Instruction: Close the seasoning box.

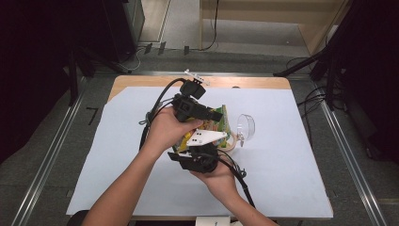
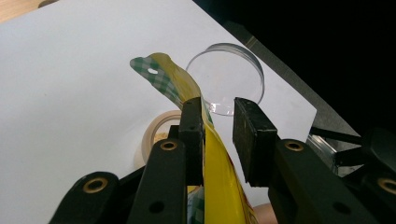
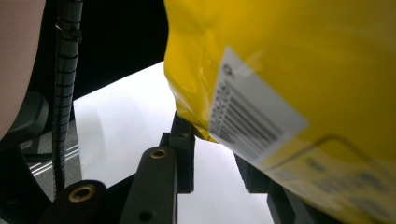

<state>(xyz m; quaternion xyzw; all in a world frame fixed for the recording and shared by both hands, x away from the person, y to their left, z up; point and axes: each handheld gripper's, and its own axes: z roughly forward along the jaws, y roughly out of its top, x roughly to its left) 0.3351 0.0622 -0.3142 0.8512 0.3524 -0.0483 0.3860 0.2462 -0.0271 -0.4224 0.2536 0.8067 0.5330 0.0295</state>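
A white sheet (image 1: 282, 155) covers the wooden table, grey floor and dark stands around it. Over its middle, both hands hold a yellow snack bag (image 1: 217, 123) with a green-checked top edge. The left gripper (image 2: 218, 122) has the bag against its left jaw; the other jaw stands off, so the jaws are apart. The right gripper (image 3: 212, 154) meets the bag's lower corner, though the bag hides one jaw and its grip cannot be told. Beneath sit a tape roll (image 2: 156, 130) and a clear plastic lid (image 2: 229, 79).
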